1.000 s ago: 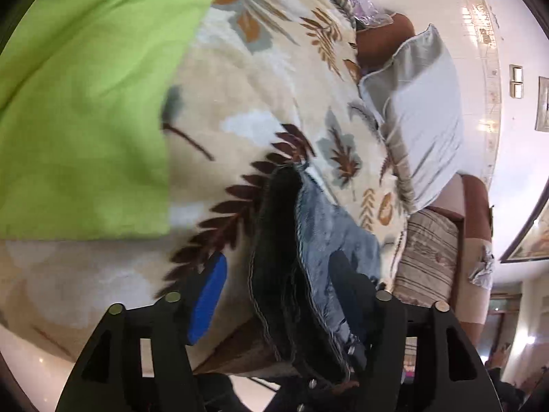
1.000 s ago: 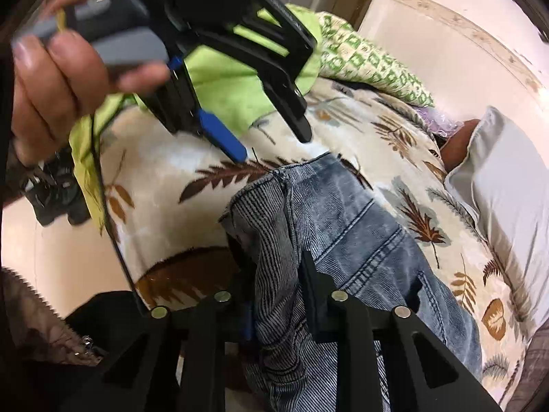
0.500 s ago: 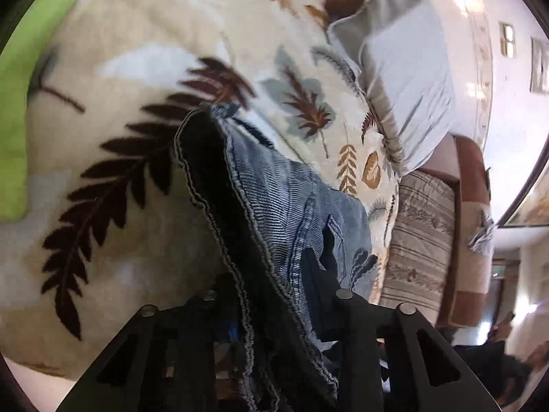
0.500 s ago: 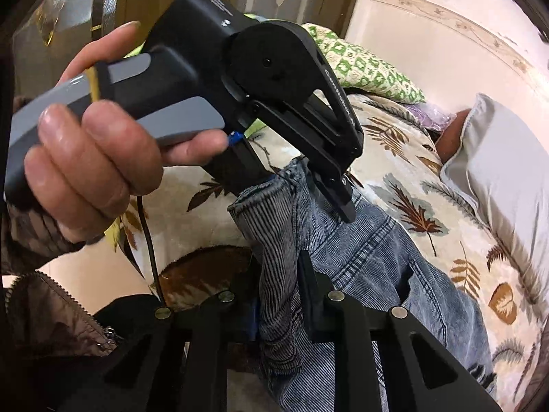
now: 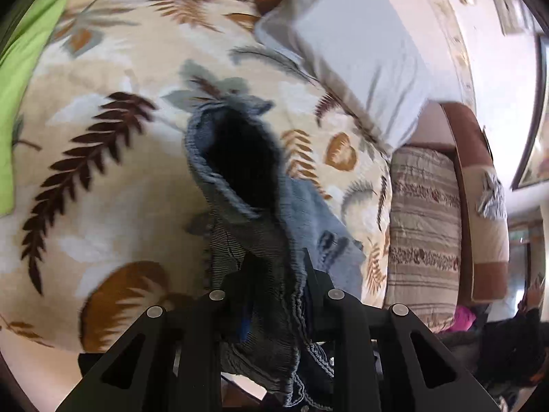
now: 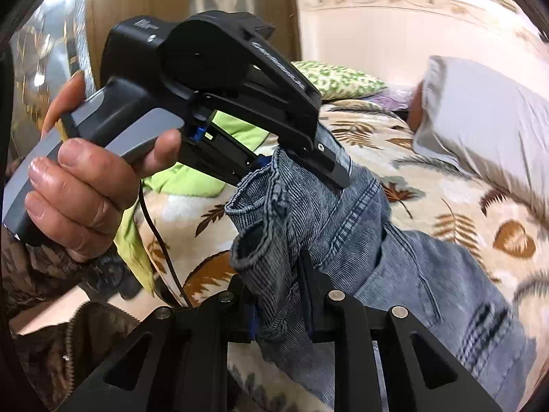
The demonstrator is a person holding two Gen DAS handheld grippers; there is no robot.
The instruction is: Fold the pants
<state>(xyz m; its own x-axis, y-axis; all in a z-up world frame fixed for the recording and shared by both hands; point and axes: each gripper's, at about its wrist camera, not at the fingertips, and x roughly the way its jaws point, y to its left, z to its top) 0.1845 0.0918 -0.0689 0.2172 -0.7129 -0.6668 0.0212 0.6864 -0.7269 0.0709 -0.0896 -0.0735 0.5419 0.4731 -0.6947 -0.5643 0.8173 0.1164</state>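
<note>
1. Above the near end of the bed, the pants (image 6: 346, 226) hang bunched between my 2 grippers, their blue denim trailing away over the leaf-print blanket (image 5: 113, 178).
2. In the left wrist view the pants (image 5: 260, 226) show an open dark hem mouth, lifted clear of the blanket just below it.
3. My left gripper (image 5: 274, 288) has just been closing its jaws, and the denim edge is now pinched between them.
4. In the right wrist view my left gripper (image 6: 302, 168) clamps the upper hem corner, held by my left hand (image 6: 89, 185).
5. My right gripper (image 6: 278, 295) is pinching a fold of the same hem, its jaws drawn tight on the cloth.
6. The 2 pinch points sit close together along the hem.
7. A lime green cloth (image 6: 192, 175) lies on the blanket behind my left gripper.
8. A grey pillow (image 5: 357, 58) rests at the far side of the blanket, with a green patterned pillow (image 6: 339, 79) further back.
9. A striped cushion (image 5: 425, 226) sits beside the blanket's edge.
</note>
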